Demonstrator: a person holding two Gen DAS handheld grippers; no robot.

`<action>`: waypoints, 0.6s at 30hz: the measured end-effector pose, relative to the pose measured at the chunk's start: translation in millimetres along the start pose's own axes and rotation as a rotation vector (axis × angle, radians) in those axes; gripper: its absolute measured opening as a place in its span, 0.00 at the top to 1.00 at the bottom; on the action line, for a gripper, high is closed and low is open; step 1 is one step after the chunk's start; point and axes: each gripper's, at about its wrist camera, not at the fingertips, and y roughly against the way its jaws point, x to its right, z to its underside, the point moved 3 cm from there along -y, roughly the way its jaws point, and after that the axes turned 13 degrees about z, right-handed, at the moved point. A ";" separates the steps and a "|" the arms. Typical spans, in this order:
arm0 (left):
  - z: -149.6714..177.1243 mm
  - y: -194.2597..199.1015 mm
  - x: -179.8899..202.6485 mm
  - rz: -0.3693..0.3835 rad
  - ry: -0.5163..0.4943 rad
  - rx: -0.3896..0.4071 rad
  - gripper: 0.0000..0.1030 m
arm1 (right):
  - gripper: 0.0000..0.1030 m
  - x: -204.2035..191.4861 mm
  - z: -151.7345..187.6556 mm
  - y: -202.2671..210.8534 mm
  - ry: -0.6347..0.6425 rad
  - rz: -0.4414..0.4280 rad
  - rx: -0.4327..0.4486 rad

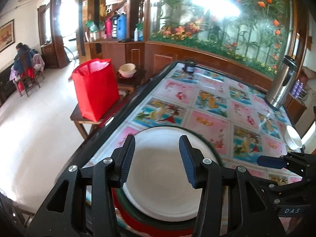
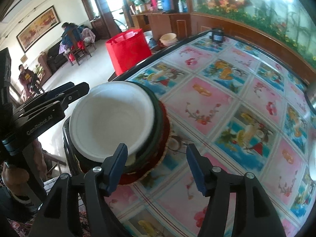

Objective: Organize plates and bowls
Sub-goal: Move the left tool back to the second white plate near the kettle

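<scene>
A white bowl (image 1: 160,177) tops a stack of a dark green dish (image 2: 158,114) and a red plate (image 2: 165,132) at the table's near left corner; the bowl also shows in the right wrist view (image 2: 110,118). My left gripper (image 1: 157,158) is open, above the bowl, holding nothing. My right gripper (image 2: 157,164) is open and empty, just right of the stack, its left finger by the bowl's rim. It also shows in the left wrist view (image 1: 272,162). A small white bowl (image 1: 294,138) sits at the table's right edge.
The table (image 2: 227,102) has a picture-tile cloth. A steel thermos (image 1: 282,83) stands at its far right, a small dark jar (image 1: 189,67) at the far edge. A red bag (image 1: 94,90) sits on a side table left, with cream basins (image 1: 127,70) behind it.
</scene>
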 end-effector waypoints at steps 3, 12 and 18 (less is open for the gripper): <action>-0.7 -3.6 16.2 0.019 -0.024 -0.001 0.55 | 0.38 12.6 4.4 2.9 -0.025 0.019 0.000; 2.7 -23.2 72.8 0.101 -0.086 -0.031 0.55 | 0.34 57.3 24.5 11.7 -0.109 0.077 -0.008; 5.6 -37.5 116.5 0.157 -0.139 -0.054 0.55 | 0.33 90.5 40.0 20.1 -0.165 0.125 -0.017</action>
